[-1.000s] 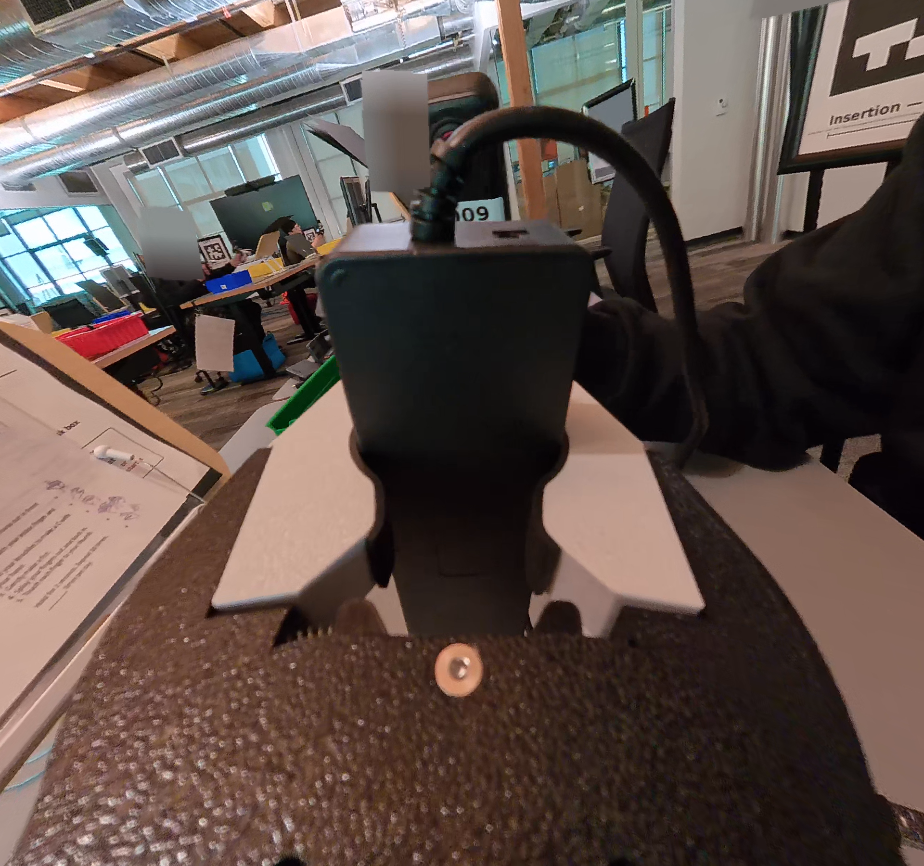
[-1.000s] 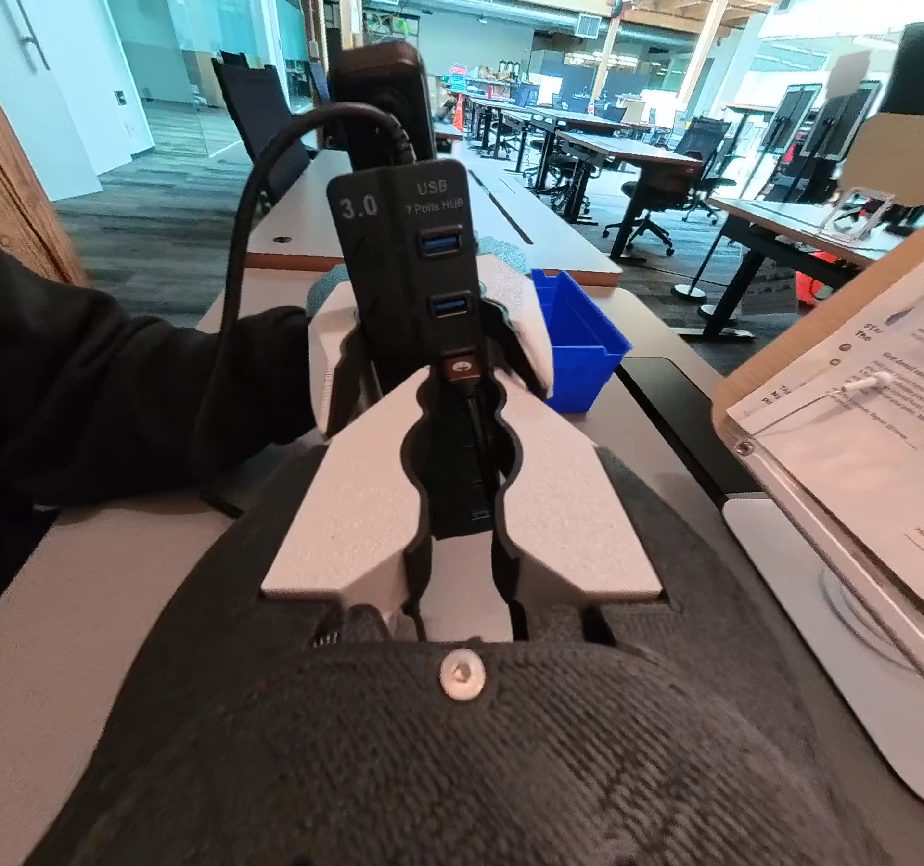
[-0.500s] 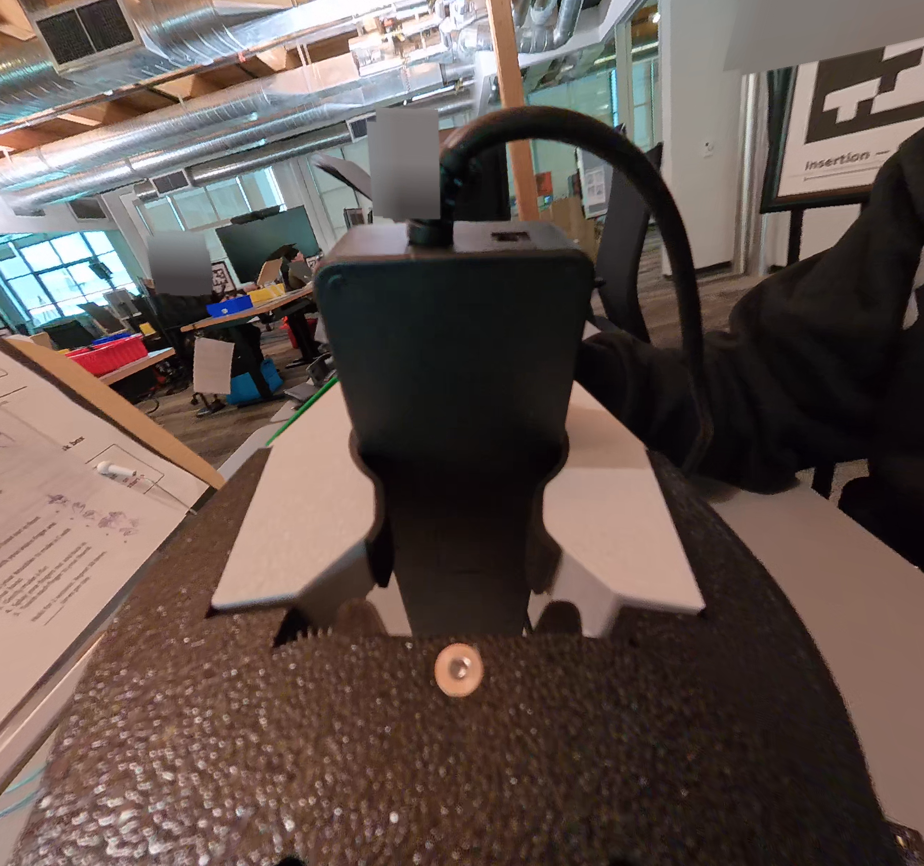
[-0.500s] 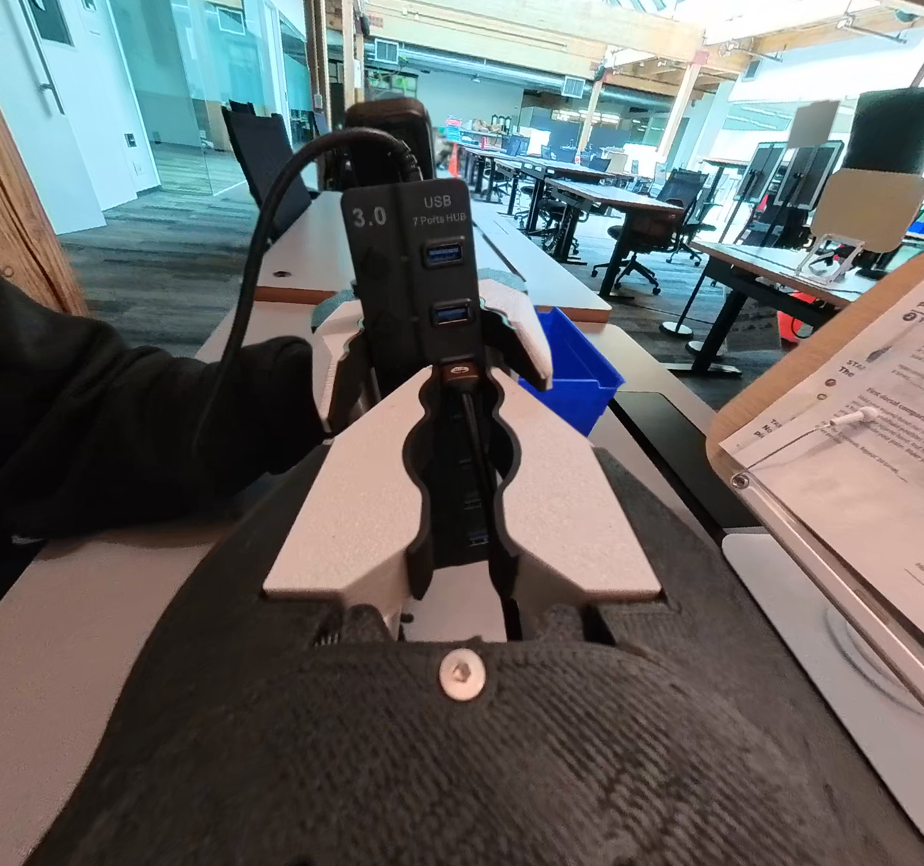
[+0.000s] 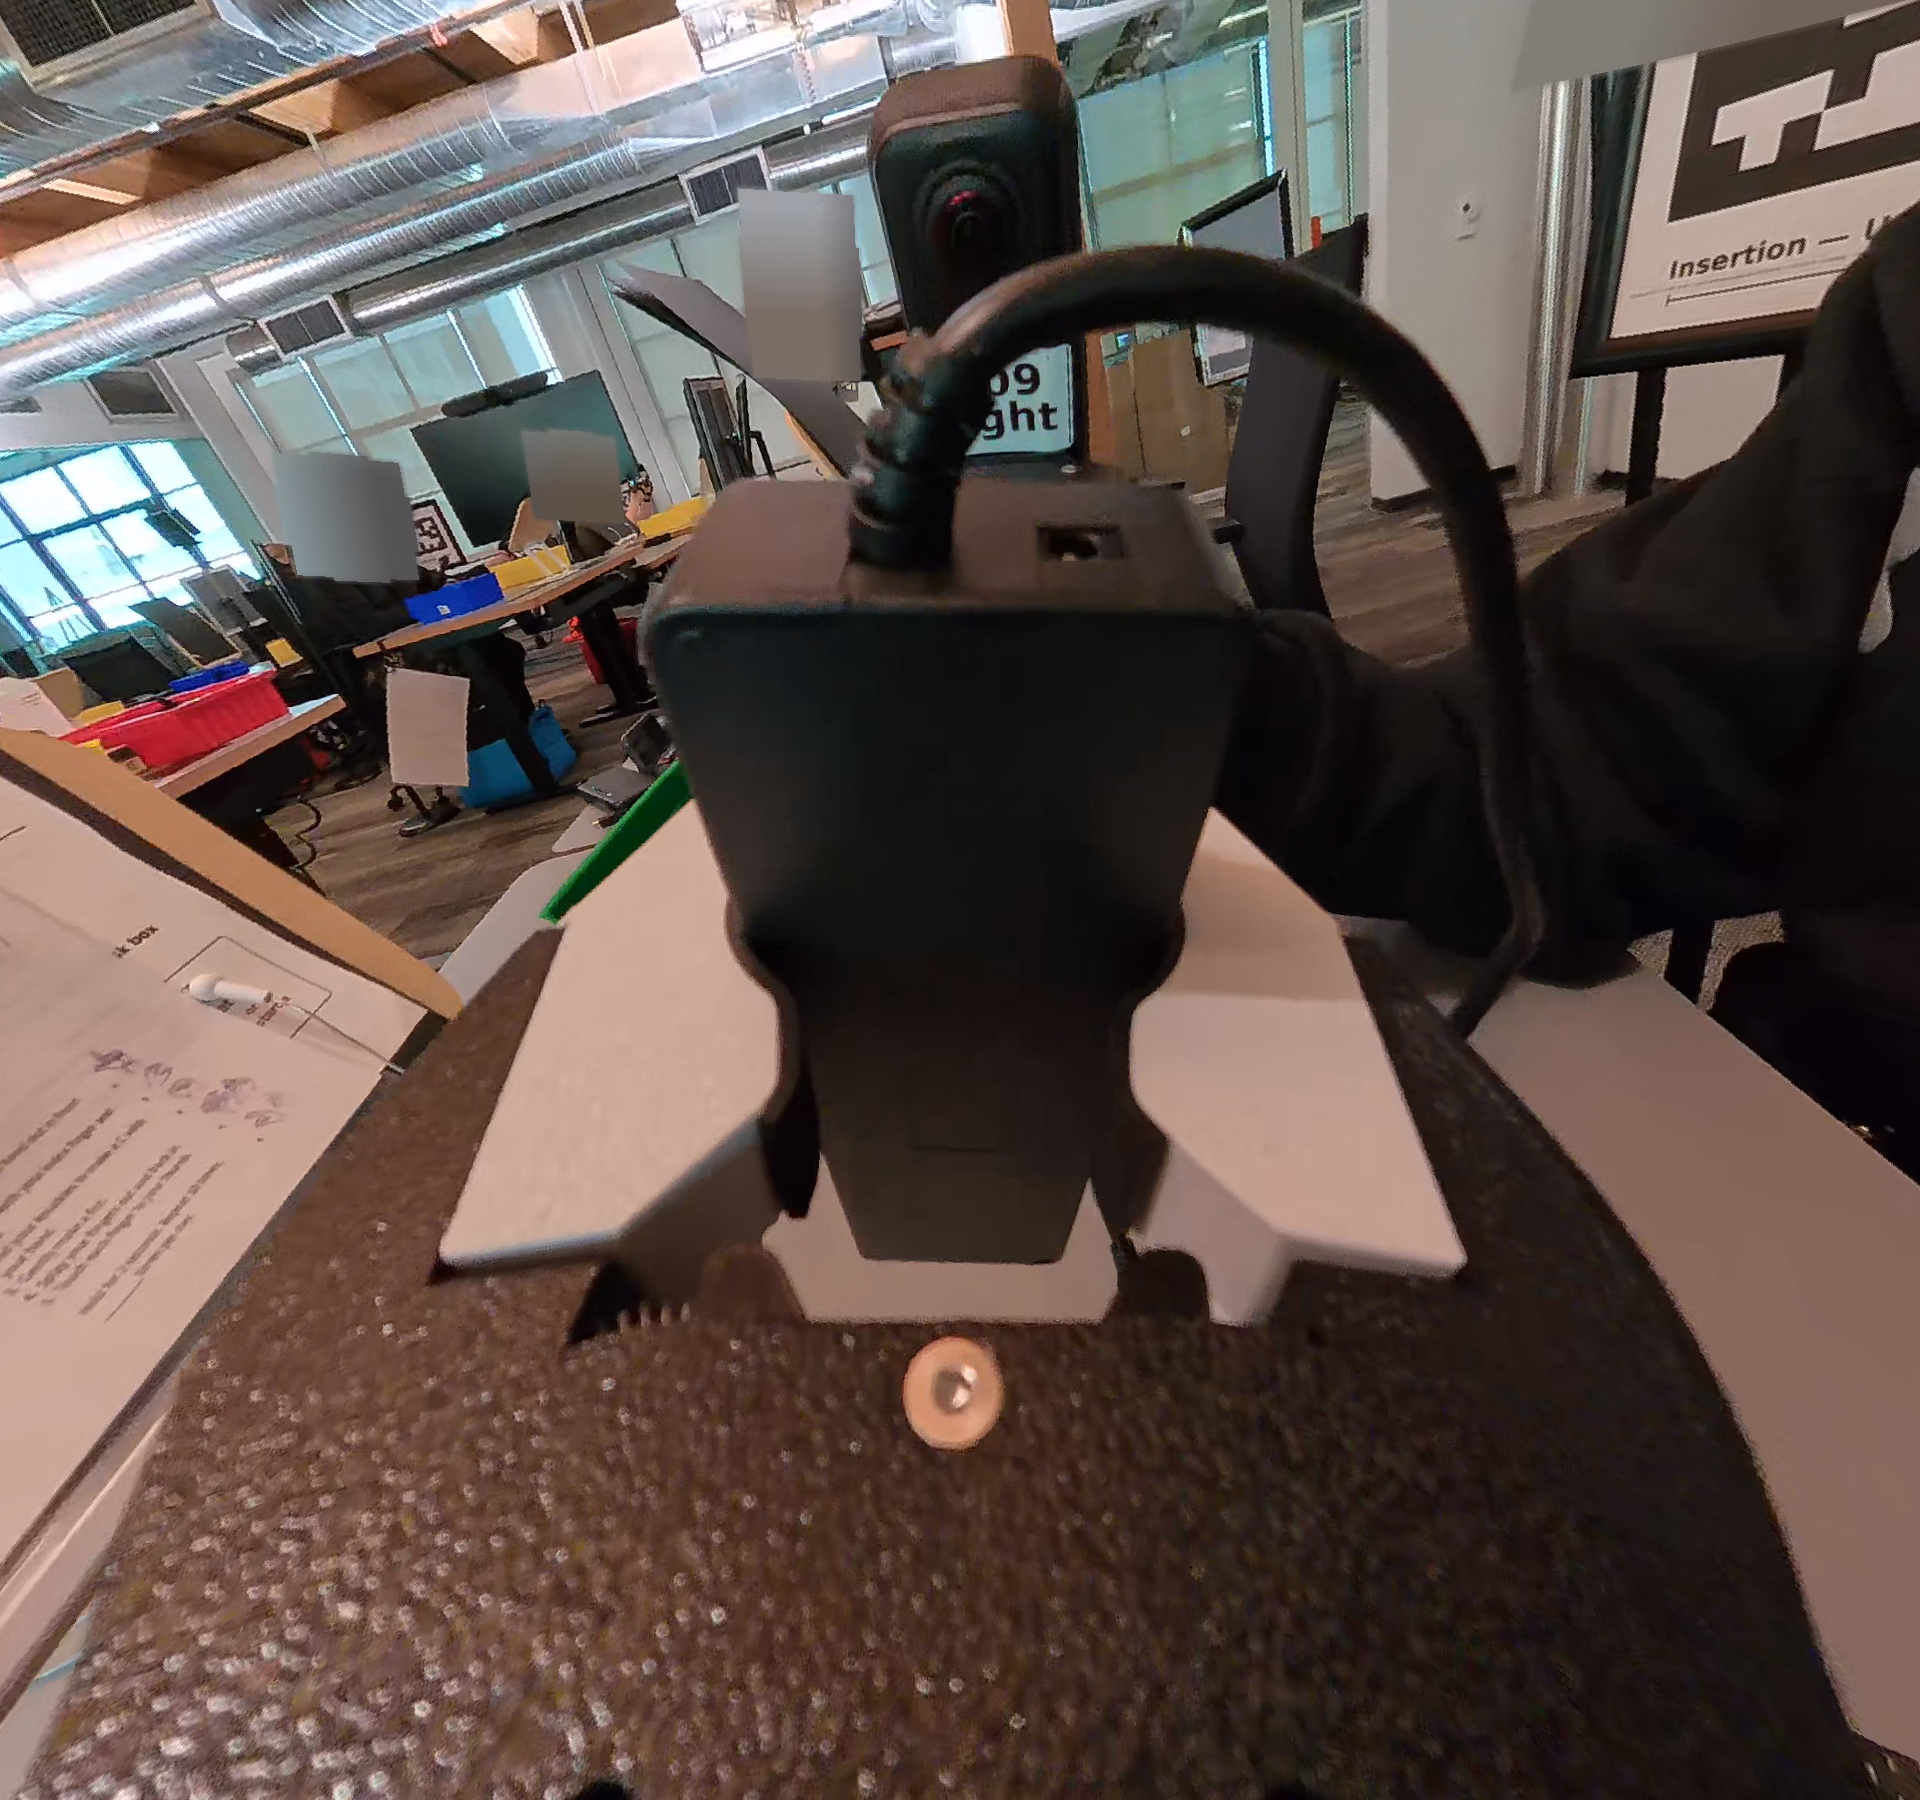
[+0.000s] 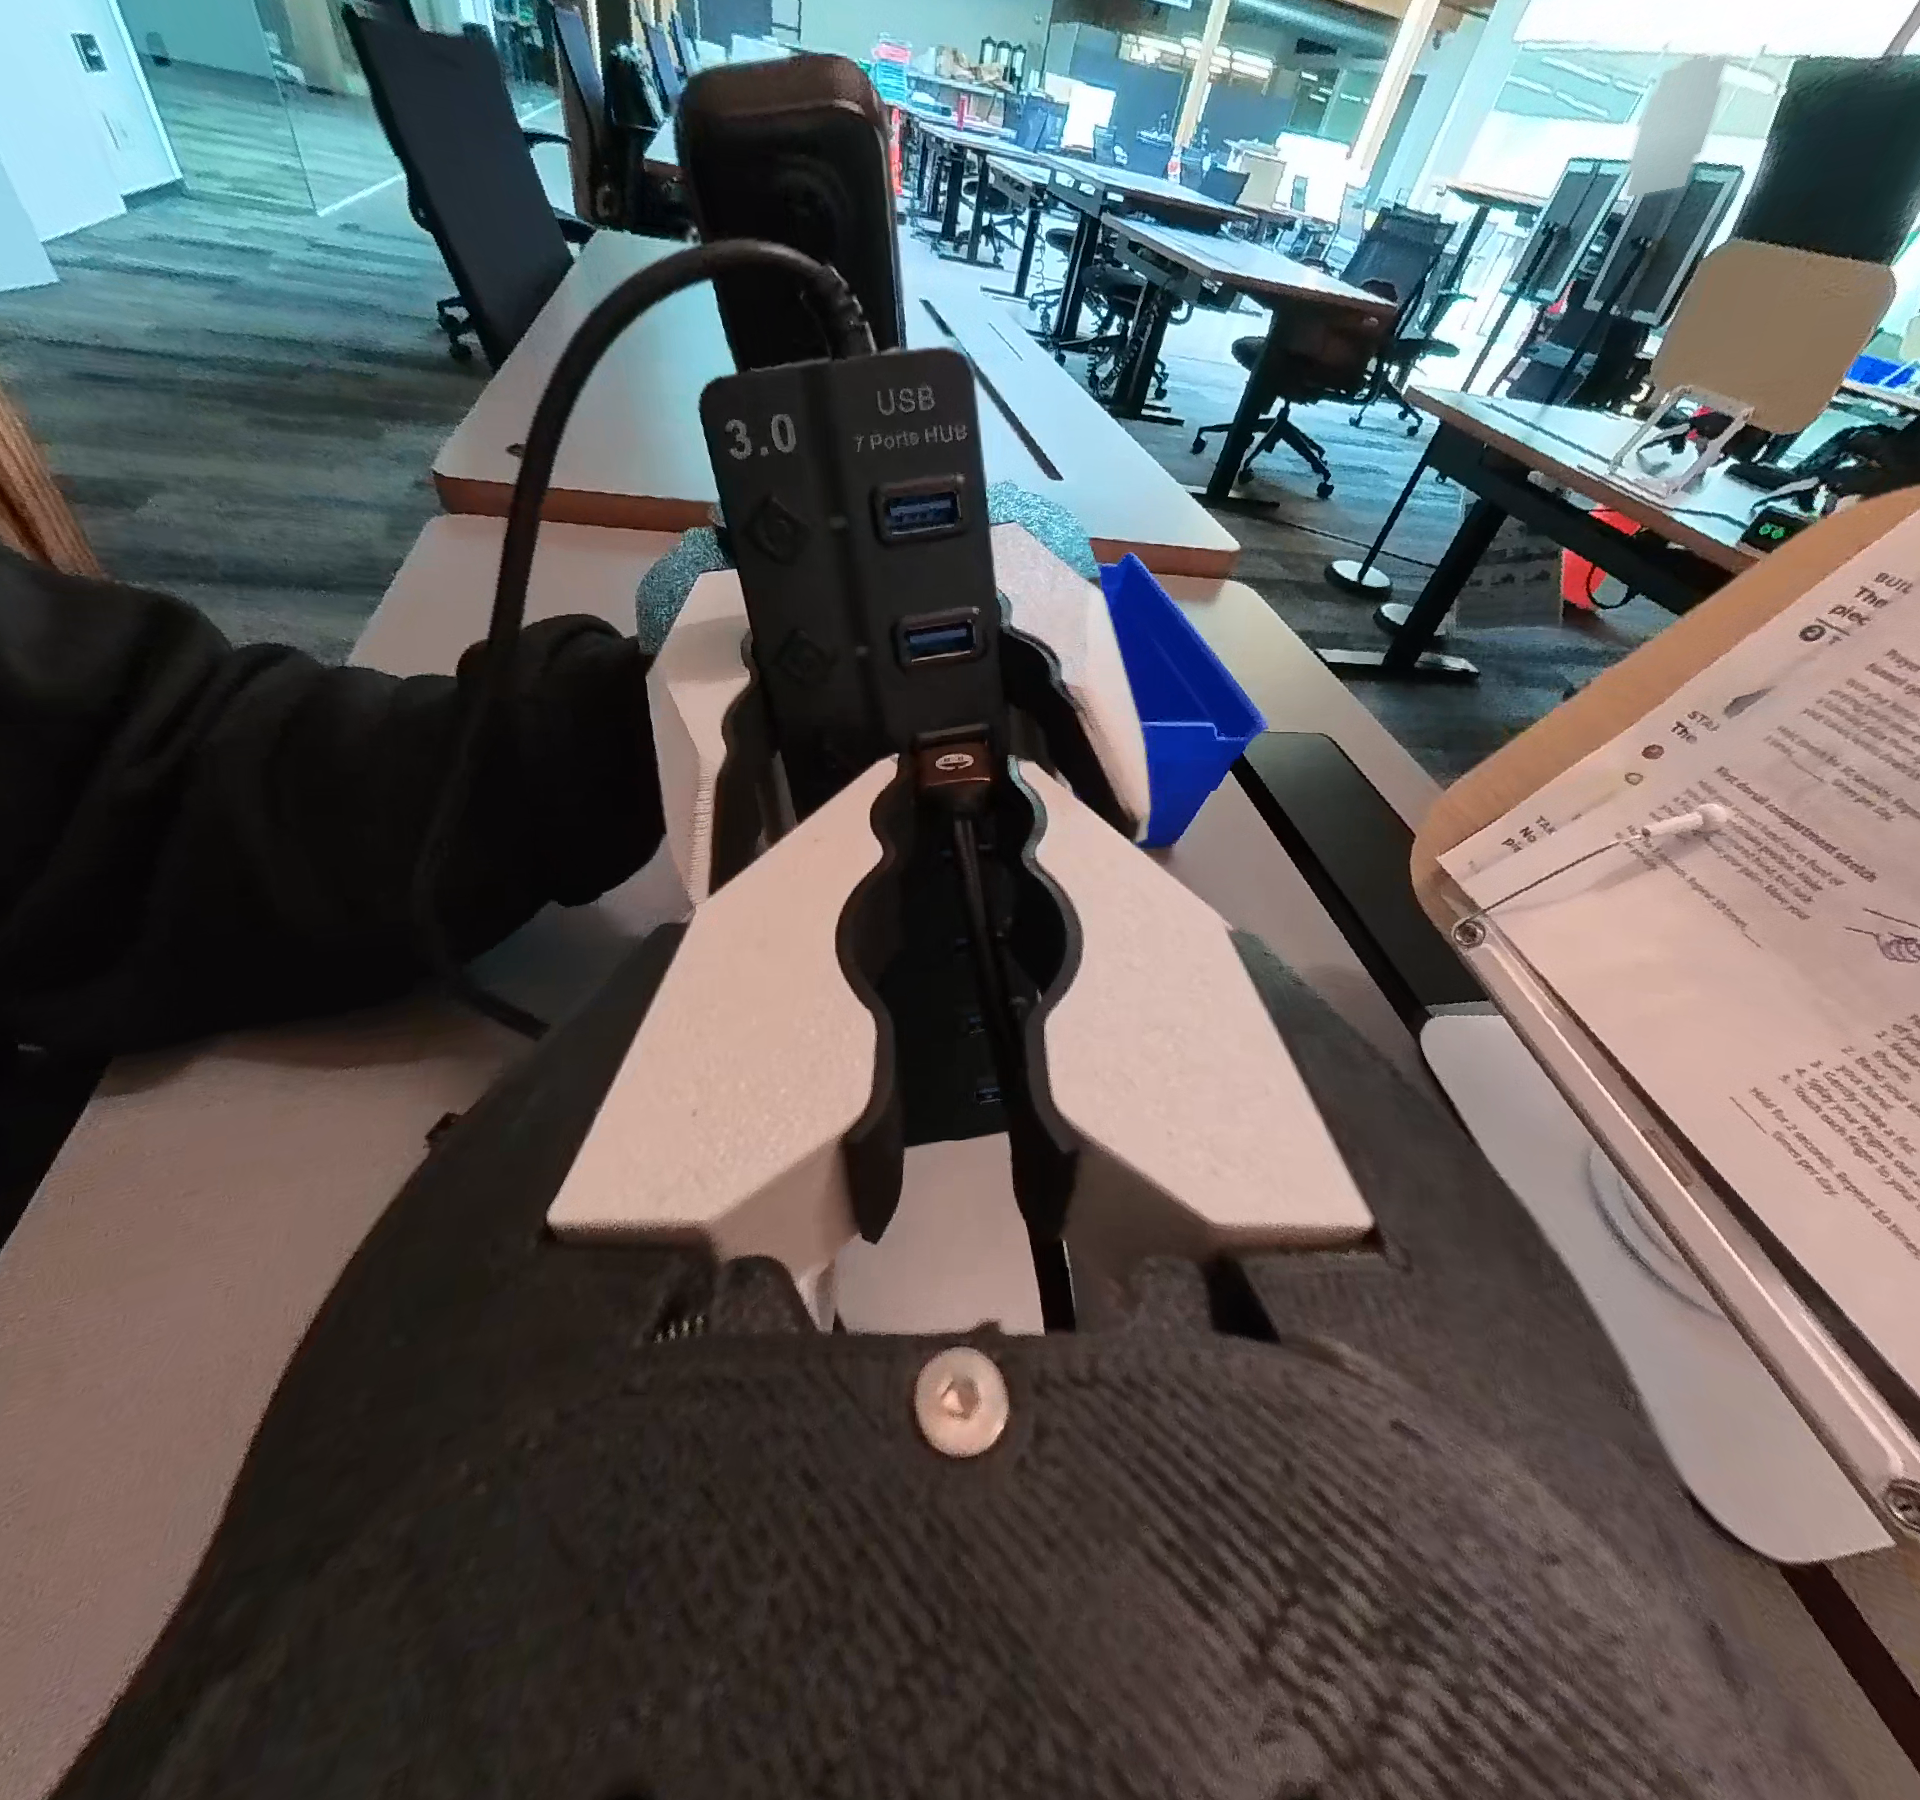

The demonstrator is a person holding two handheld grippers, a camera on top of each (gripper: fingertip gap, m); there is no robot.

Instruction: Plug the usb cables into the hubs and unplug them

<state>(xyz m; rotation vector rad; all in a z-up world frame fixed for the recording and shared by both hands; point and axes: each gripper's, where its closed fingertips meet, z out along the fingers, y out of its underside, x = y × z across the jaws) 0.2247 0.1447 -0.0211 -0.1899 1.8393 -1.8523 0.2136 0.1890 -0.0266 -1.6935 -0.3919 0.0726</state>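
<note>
A black USB hub (image 5: pixel 956 815) stands upright, and my left gripper (image 5: pixel 956 919) is shut on its lower body. The hub's thick black cable (image 5: pixel 1403 379) loops from its top over to the right. In the right wrist view the hub's port face (image 6: pixel 883 597) shows two free blue ports at the top. My right gripper (image 6: pixel 951 805) is shut on a thin black USB cable (image 6: pixel 987 940). The cable's plug (image 6: pixel 954 768) sits at the hub's third port, just past my fingertips. The left gripper's white fingers (image 6: pixel 707 690) clasp the hub from behind.
A blue bin (image 6: pixel 1174 701) stands behind the hub on the grey table (image 6: pixel 156 1335). A clipboard with a printed sheet (image 6: pixel 1714 919) leans at the right; it also shows in the left wrist view (image 5: pixel 156 1075). A person's black sleeve (image 6: pixel 260 815) lies at the left. A green bin's edge (image 5: pixel 613 846) shows.
Both grippers tilted up and then back down together. The hub stays held and the plug stays at the third port.
</note>
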